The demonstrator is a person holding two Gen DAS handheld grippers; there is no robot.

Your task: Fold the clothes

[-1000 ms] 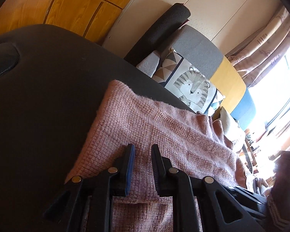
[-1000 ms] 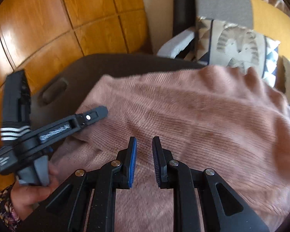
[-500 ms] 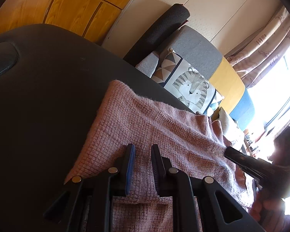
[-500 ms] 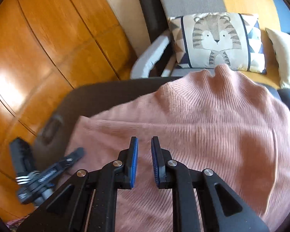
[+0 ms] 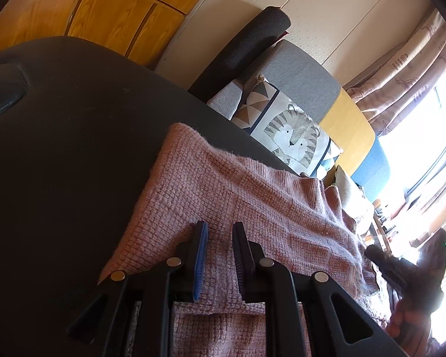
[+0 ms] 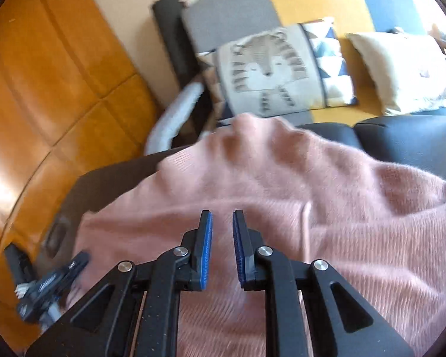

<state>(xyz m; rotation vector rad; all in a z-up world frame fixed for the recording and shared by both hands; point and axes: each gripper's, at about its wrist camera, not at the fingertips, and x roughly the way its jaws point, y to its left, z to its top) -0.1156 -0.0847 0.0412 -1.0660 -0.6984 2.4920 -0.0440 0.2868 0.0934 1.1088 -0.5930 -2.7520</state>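
Support: a dark, matte table (image 5: 59, 154) with a rounded edge and an oval recessed handle (image 5: 1, 92) near its rim, stood over a wooden floor (image 6: 44, 89). Contents: one pink knitted sweater (image 6: 312, 208) lay spread directly on the top, its ribbed collar (image 6: 252, 131) reaching the far edge, bare dark surface beside it.

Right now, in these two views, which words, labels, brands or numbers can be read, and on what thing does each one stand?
No text can be read in either view.
Curtain: script-like printed marks, too small to read.
Left gripper: white side label, too blurred to read.
Cream cushion: a small dark mark, too blurred to tell if it is text.
Tiger cushion: a picture only, no words.
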